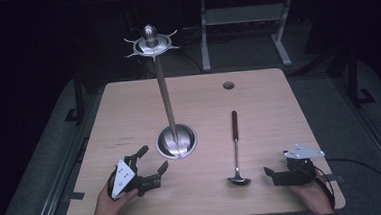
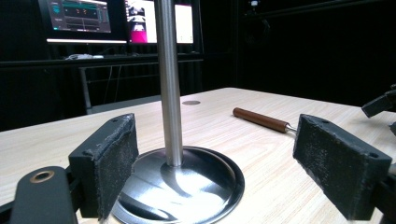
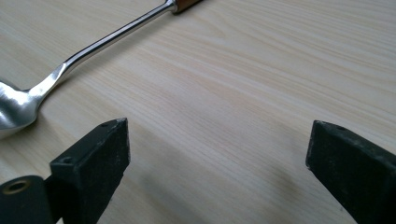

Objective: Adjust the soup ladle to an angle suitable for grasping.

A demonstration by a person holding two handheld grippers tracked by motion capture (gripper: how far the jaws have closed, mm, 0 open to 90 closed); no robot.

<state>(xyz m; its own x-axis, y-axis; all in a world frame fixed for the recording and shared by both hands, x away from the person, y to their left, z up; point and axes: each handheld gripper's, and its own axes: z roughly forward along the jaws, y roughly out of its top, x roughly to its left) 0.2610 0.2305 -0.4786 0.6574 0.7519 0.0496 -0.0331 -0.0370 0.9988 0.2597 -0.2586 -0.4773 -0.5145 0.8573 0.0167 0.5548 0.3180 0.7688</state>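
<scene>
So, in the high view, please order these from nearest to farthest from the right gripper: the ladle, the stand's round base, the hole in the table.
From the right gripper:
1. Ladle, just left of it.
2. Stand's round base, table centre.
3. Hole, near the far edge.

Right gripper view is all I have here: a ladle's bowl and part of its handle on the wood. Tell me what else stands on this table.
Observer: A metal utensil stand, with a round base, a tall pole and hooks on top, stands left of the ladle.
Operator: Report the left gripper.
Observer: The left gripper is open, aimed at the stand's base, not touching it.
Operator: Describe the ladle's far end.
Observer: It has a brown handle grip pointing toward a round hole in the table.
</scene>
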